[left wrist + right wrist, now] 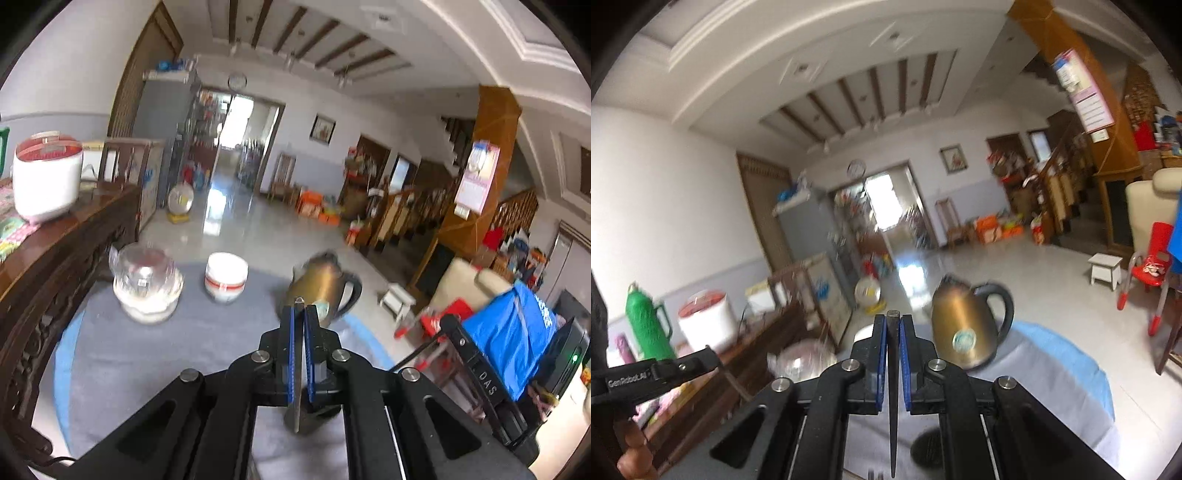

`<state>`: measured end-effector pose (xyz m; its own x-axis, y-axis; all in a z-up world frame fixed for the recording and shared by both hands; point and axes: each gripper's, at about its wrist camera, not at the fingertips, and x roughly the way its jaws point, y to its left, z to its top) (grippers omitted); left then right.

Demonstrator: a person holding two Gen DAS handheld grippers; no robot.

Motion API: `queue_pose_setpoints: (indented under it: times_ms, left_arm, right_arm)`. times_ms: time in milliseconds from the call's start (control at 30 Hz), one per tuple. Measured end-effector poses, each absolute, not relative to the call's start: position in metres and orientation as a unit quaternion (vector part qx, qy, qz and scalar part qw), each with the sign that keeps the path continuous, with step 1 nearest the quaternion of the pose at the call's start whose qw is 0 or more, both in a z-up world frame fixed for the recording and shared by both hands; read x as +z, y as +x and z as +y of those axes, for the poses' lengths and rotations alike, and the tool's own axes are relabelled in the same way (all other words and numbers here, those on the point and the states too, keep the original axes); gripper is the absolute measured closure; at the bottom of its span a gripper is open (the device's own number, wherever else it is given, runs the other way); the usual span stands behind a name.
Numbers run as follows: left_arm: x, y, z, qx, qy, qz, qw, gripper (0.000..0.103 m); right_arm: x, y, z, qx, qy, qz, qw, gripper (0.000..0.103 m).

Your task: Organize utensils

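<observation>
My left gripper [299, 308] is shut on a flat silver metal utensil [297, 369], held edge-on between the blue pads and running back below the jaws; its working end is hidden. My right gripper [894, 318] is shut on a dark, tapering utensil [893, 398], thin as a chopstick, whose point hangs down toward the table. Both grippers are raised above the round table with its grey-blue cloth [147, 369]. The left gripper's body [653, 373] shows at the left of the right wrist view.
On the table stand a glass teapot [147, 284], a white bowl with a red band [226, 277] and a brass kettle with a black handle [321, 288], also in the right wrist view [964, 328]. A dark wooden sideboard [55, 251] at the left holds a white rice cooker [46, 177].
</observation>
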<state>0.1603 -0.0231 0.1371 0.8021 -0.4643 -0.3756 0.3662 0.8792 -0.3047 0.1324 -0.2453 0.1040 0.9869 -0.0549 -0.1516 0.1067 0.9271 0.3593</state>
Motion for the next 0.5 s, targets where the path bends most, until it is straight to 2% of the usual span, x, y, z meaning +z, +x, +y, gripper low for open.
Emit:
queue_pose_setpoints:
  times_ms: [200,333,500]
  left_arm:
    - [0.141,0.163,-0.048,-0.222,-0.122,0.171,0.952,0.098]
    - [0.13,0.167,-0.069,-0.217,-0.121,0.147,0.957,0.098]
    - [0.094,0.187,-0.099,-0.193,-0.104,0.176,0.96,0.098]
  right_arm:
    - [0.095,0.141,-0.257,-0.099,0.181,0.032,0.978,0.095]
    - [0.075,0.155,-0.259,-0.11,0.18,0.053,0.976,0.095]
    - [0.054,0.169,-0.264,-0.106,0.19,0.096,0.971,0.095]
